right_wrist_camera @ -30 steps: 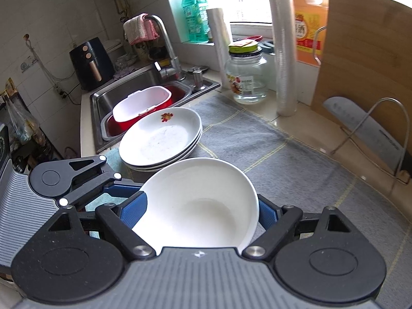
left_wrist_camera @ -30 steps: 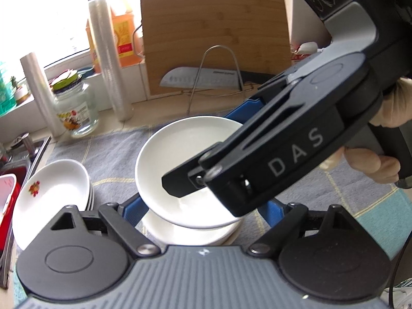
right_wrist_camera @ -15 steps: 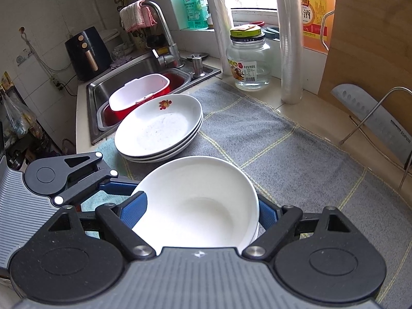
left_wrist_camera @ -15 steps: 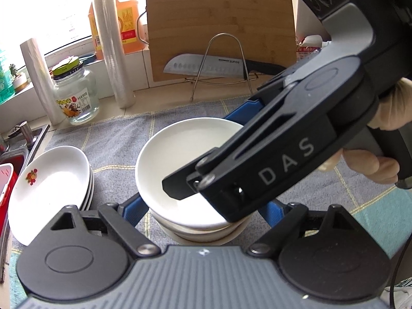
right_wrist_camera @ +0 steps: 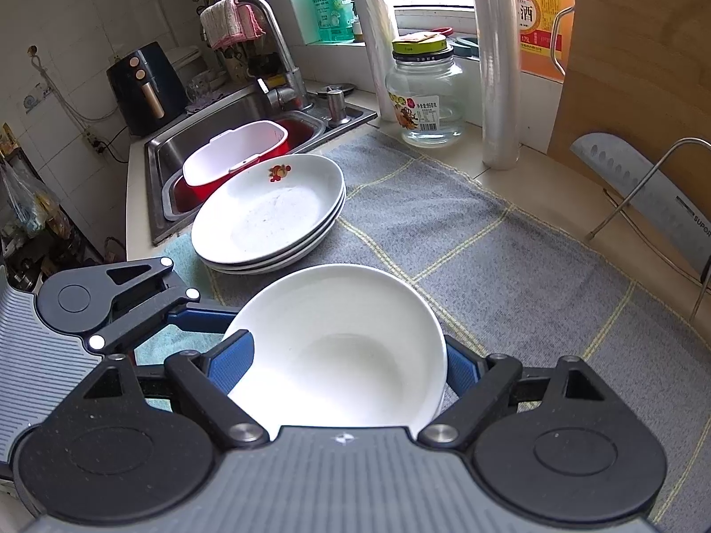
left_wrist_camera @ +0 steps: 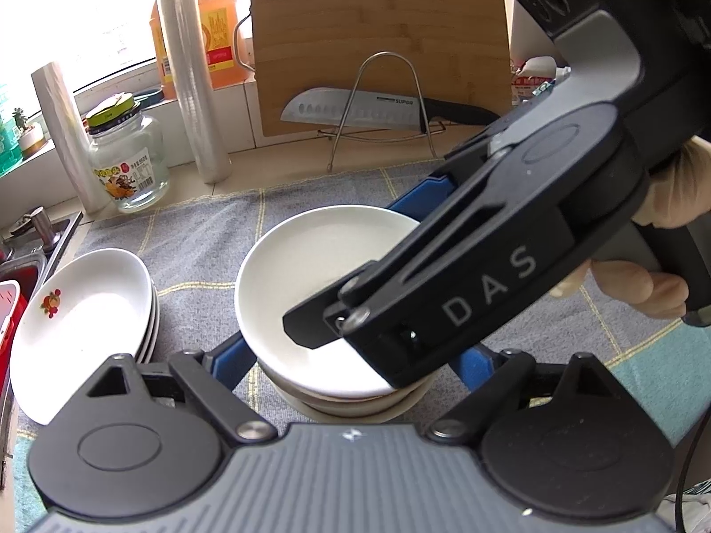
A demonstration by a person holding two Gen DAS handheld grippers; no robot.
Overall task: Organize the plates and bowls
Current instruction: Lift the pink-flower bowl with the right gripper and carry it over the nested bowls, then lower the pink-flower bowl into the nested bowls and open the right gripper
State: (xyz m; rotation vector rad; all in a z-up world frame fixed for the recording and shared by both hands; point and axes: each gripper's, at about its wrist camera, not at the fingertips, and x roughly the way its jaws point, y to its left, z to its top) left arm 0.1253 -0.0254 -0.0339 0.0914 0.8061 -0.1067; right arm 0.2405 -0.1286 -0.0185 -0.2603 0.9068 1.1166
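1. A plain white bowl (right_wrist_camera: 337, 346) sat at lower centre of the right wrist view, on top of a short stack of bowls (left_wrist_camera: 351, 404) whose rims showed beneath it in the left wrist view, at centre frame on the grey checked cloth (right_wrist_camera: 489, 262).

2. The right gripper (right_wrist_camera: 342, 364) straddled the top bowl. Its blue pads (right_wrist_camera: 231, 359) lay against the rim on both sides, so it was holding the bowl. In the left wrist view its black body, marked "DAS", crossed from upper right down over the bowl, held by a gloved hand (left_wrist_camera: 666, 231) at the right edge.

3. The left gripper (left_wrist_camera: 355, 359) also had the stack between its blue fingers (left_wrist_camera: 231, 355). Its jaws were opening, at a middling spread. Whether the pads still touched the bowls could not be told.

4. A stack of white plates (right_wrist_camera: 271, 213), the top one bearing a small red flower print, stood just left of the bowls and apart from them, near the edge of the sink (right_wrist_camera: 177, 151).

5. A red and white tub (right_wrist_camera: 235, 155) sat in the sink.

6. At the back of the counter stood a glass jar (right_wrist_camera: 426, 97), two rolls of clear film (right_wrist_camera: 497, 80), an orange bottle (right_wrist_camera: 542, 17) and a wooden cutting board (left_wrist_camera: 377, 35) with a knife (left_wrist_camera: 355, 109) on a wire rack before it.
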